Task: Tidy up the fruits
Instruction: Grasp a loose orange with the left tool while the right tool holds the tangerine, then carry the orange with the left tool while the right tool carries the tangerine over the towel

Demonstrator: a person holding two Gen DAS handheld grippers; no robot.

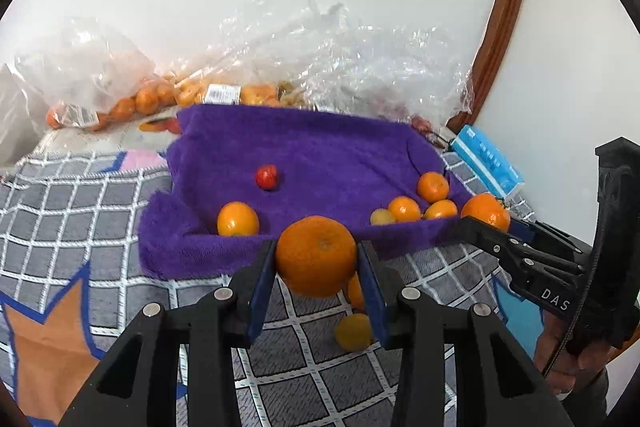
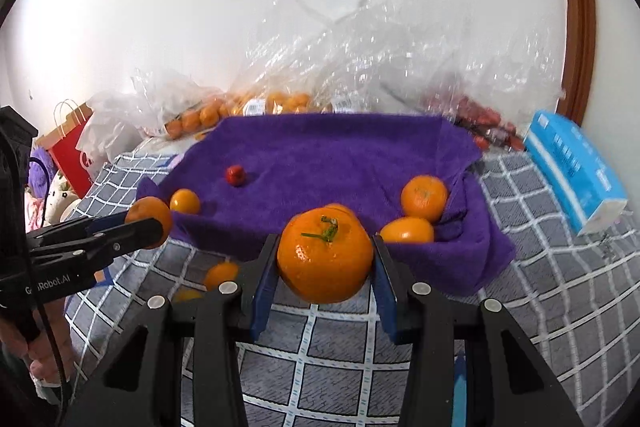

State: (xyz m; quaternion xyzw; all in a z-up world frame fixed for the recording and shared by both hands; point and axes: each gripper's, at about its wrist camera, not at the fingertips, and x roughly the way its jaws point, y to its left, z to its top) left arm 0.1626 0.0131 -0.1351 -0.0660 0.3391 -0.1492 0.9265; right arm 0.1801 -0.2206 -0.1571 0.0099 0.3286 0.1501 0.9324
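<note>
Both my tongs are loaded. Left tongs [image 1: 317, 267] are clamped on a big round orange mandarin [image 1: 316, 255], blue pads on its sides, held up w/ the checkered grey-and-white blanket [image 1: 80, 211] underneath, just short of the purple fleece towel [image 1: 320, 155]. Right tongs [image 2: 325, 267] pinch a round orange mandarin w/ a green stem [image 2: 325, 257] the same way, stem up, so it doesn't roll out.

The towel's edges are bunched up, prob. to keep fruit from rolling off. On it: a small red round fruit [image 1: 267, 177] alone near the middle, one orange mandarin at the left fold [image 1: 237, 219], and a cluster of small orange mandarins at the right corner [image 1: 420, 201]. Looks like sorting by kind or size, can't be sure.

Two small yellow-orange fruits [image 1: 354, 331] lie on the blanket below my left tongs, not collected yet. Clear plastic bags of mandarins [image 1: 132, 99] sit behind the towel, blue tissue pack [image 2: 572, 167] to the right.
</note>
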